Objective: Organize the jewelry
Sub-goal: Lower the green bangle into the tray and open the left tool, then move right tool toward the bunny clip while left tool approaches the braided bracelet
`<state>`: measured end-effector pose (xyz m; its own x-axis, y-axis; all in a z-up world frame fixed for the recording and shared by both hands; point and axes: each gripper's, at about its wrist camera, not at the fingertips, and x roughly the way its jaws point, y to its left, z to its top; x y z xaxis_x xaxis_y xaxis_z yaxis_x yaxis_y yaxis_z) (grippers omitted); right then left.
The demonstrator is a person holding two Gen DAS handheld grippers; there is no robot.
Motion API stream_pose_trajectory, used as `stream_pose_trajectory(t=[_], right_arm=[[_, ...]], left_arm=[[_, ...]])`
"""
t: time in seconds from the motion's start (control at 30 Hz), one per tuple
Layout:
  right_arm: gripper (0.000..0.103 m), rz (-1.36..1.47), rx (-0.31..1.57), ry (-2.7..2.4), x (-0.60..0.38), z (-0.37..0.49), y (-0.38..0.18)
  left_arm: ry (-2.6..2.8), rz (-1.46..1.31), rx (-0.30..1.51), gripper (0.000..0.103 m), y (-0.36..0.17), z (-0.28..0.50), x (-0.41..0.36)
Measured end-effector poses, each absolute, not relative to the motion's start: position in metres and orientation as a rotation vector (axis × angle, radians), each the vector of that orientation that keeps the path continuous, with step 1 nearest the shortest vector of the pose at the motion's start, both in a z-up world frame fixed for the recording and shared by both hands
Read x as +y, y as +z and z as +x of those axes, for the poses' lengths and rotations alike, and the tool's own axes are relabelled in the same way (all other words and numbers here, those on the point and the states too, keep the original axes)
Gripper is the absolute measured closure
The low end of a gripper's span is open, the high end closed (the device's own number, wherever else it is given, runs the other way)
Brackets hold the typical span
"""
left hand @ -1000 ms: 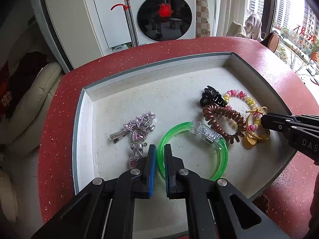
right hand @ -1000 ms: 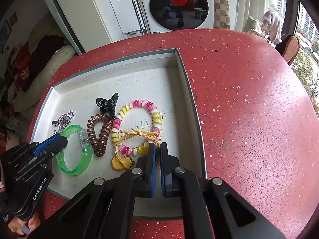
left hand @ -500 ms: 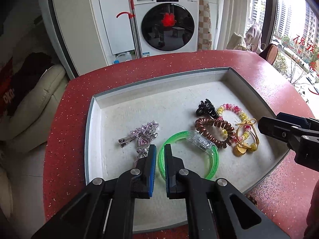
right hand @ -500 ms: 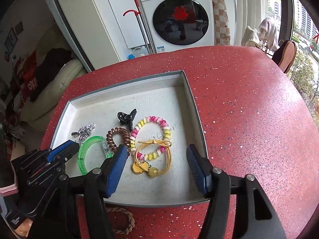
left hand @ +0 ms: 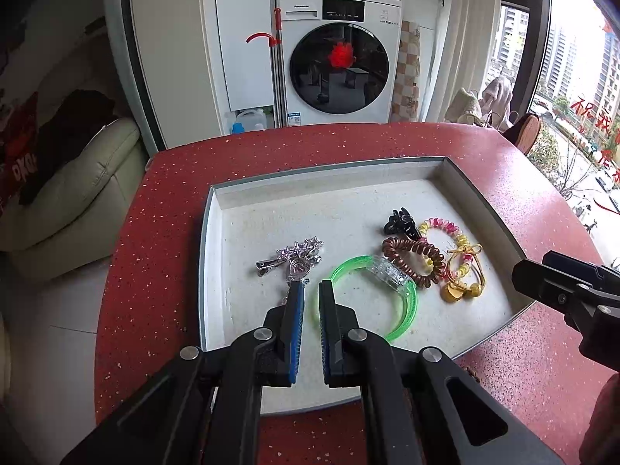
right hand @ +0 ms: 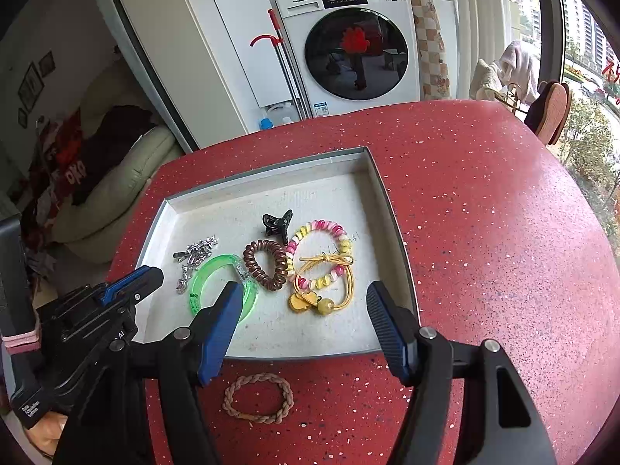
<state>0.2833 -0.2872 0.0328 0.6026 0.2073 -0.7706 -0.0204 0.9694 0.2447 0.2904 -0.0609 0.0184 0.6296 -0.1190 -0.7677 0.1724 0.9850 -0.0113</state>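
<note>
While six pieces already lie in the grey tray (right hand: pixel 391 209) on the red counter (right hand: pixel 484 232), one braided rope bracelet (right hand: pixel 257 398) sits outside it, on the counter just beyond the tray's near edge. The step in hand looks like the pause between placements: a yellow cord bracelet with charms (right hand: pixel 323 285) rests near the tray's near right corner, directly ahead of the right hand-held gripper (right hand: pixel 304 321), whose jaws are opening and have nothing between them. The left hand-held gripper (left hand: pixel 312 325) hovers over the tray's near edge with its jaws closed, a narrow gap showing between the blue pads, and grips nothing; the green bangle (left hand: pixel 381 294) lies just past its tips. A likely next move is the rope bracelet: the right hand-held gripper would need to drop toward the counter, straddle one side of the braid, close, and carry it over the rim.
</note>
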Motion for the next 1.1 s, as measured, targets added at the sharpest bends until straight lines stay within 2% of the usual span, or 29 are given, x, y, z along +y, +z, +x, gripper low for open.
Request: stream_pose_trajectory(t=[0.97, 1.1], right_arm=[[0.033, 0.212, 0.904, 0.128, -0.271, 0.235, 0.049], [0.027, 0.213, 0.893, 0.132, -0.27, 0.226, 0.054]], left_arm=[[-0.156, 0.028, 0.855, 0.077, 0.033, 0.242, -0.03], [-0.148, 0.025, 0.857, 0.077, 0.033, 0.234, -0.024]])
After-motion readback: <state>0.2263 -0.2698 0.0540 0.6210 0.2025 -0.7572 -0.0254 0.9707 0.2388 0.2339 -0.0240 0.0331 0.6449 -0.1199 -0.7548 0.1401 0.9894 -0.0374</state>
